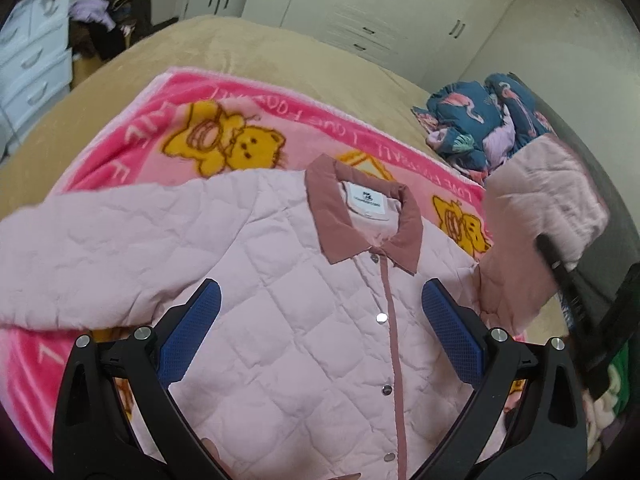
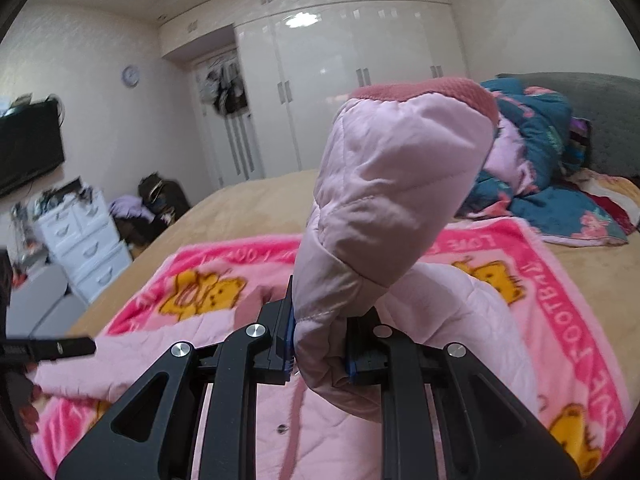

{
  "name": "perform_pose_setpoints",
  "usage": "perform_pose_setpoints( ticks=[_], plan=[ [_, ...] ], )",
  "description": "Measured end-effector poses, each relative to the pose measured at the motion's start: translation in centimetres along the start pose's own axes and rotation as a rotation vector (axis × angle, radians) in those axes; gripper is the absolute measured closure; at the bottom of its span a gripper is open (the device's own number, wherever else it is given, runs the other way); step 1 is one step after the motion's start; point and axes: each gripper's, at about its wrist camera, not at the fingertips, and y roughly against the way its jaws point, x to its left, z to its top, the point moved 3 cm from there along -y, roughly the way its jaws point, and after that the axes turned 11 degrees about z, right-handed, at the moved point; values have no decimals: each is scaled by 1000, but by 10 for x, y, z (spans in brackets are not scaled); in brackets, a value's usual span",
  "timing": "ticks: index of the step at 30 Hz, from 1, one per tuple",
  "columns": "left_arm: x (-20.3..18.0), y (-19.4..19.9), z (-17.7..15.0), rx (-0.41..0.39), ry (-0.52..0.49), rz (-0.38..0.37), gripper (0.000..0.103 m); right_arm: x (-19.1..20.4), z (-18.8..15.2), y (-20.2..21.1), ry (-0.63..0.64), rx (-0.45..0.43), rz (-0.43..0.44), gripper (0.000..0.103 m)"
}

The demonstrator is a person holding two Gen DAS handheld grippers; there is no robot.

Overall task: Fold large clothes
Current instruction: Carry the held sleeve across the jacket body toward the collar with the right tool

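Your right gripper [image 2: 320, 344] is clamped on the sleeve [image 2: 384, 208] of the pink quilted jacket [image 1: 280, 320], and that sleeve stands up off the bed, cuff at the top. Your left gripper [image 1: 320, 336] hangs spread wide above the jacket's front, gripping nothing. The jacket lies face up, collar [image 1: 360, 216] away from you, on the pink bear blanket [image 1: 192, 120] over the tan bedspread [image 1: 120, 80].

jacket [image 1: 280, 280] hem cut off; label text [image 1: 366, 199] too sm.
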Motion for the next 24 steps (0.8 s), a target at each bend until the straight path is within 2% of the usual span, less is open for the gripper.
perform_pose_setpoints(
  ticks=[12,18,24],
  plan=[
    [15,-20,-9,29,56,-53,9,48,-83,-80,95,203,15,85],
    [15,-28,-13,48,92,-124,9,73,-127,-103,175,347,65,83],
    [18,-42,-22,93,123,-148,9,99,-164,-115,296,447,71,78]
  ],
)
